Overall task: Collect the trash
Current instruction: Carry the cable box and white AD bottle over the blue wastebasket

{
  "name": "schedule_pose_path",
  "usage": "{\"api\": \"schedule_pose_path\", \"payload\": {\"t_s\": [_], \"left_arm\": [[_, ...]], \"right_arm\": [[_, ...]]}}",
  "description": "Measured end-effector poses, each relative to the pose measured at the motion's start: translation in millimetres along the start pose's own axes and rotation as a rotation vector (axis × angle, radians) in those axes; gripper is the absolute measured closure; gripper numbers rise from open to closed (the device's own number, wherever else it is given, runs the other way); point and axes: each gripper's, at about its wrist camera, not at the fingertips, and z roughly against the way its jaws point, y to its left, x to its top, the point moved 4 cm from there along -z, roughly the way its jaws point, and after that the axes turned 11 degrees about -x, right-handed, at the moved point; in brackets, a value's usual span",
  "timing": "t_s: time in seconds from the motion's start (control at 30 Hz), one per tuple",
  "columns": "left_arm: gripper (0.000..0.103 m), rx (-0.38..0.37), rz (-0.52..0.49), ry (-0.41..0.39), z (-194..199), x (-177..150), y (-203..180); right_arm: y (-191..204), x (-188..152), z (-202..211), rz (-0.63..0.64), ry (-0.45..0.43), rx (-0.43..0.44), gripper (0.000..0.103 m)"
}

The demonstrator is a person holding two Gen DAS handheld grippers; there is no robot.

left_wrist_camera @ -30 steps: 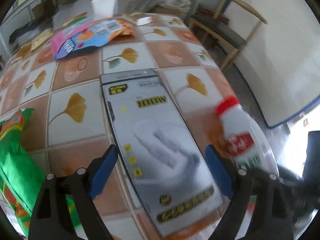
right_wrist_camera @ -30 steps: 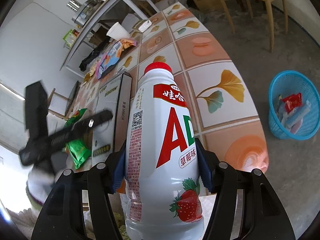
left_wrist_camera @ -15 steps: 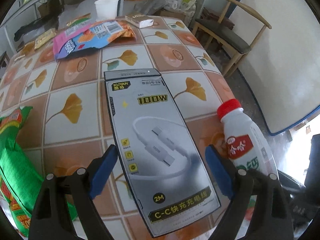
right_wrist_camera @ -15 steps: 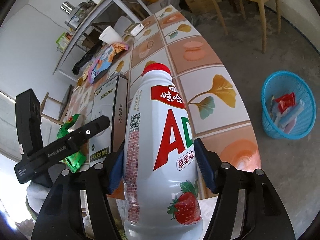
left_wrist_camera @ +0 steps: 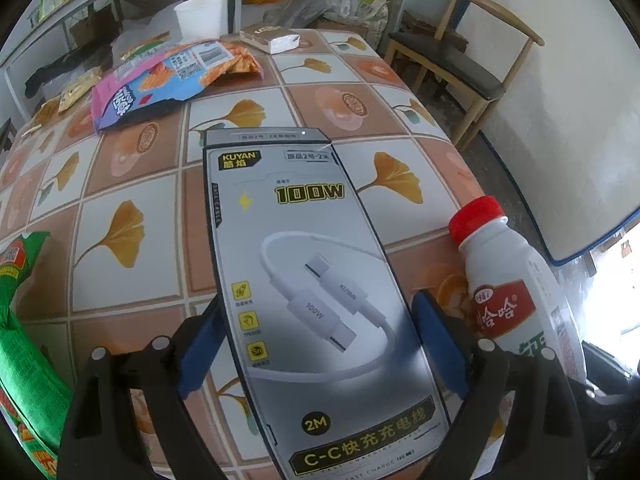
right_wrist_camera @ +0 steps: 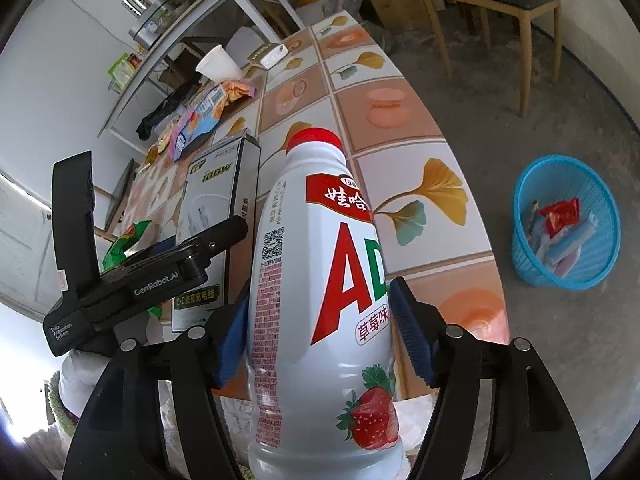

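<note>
The right gripper brackets the white bottle; its jaws are opening, the right pad already clear of the bottle. The left gripper clamps the cable box just beside the bottle. The bottle stands at the table's edge; the blue basket sits on open floor beyond.

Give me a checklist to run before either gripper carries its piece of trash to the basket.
1. Bottle between the right gripper pads: ok.
2. Right grip firm: not ok; the jaws are opening and a gap shows at the right-hand pad.
3. Cable box between the left gripper pads: ok.
4. Left pads pressing on the box: cannot tell; its edges hide the contact.
5. Blue basket on the floor has room: ok; it holds only a few wrappers.
6. Bottle cap on: ok.
</note>
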Motion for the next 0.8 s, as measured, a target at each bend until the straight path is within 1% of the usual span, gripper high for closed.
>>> {"api": "schedule_pose_path", "payload": {"t_s": [0.1, 0.17, 0.3, 0.37, 0.47, 0.57, 0.67, 0.7, 0.73, 0.8], "left_arm": [[0.016, -0.032, -0.033, 0.024, 2, -3, -2], [0.016, -0.035, -0.058, 0.035, 4, -7, -3], [0.015, -0.027, -0.097, 0.051, 8, -13, -2], [0.015, -0.028, -0.088, 0.059, 8, -14, -1], [0.012, -0.028, -0.048, 0.064, 7, -14, 4], [0.011, -0.001, -0.061, 0.06, 4, -13, 2], [0.012, 0.017, -0.067, 0.051, 3, -13, 1], [0.015, 0.02, -0.064, 0.043, 4, -13, 2], [0.015, 0.019, -0.061, 0.036, 5, -13, 2], [0.017, 0.01, -0.058, 0.027, 6, -13, 2]], "right_arm": [[0, 0, 2, 0.01, 0.001, -0.004, 0.038], [1, 0, 4, 0.02, 0.0, -0.001, 0.035], [4, 1, 5, 0.039, -0.001, 0.002, 0.034], [5, 3, 3, 0.038, 0.003, -0.003, 0.034], [6, 4, 2, 0.047, 0.001, -0.008, 0.033], [9, 4, -1, 0.059, -0.001, -0.033, 0.033], [8, 4, -4, 0.051, -0.008, -0.067, 0.033], [7, 4, -5, 0.046, -0.01, -0.076, 0.033], [6, 4, -6, 0.041, -0.01, -0.08, 0.033], [4, 3, -8, 0.032, -0.007, -0.062, 0.039]]}}
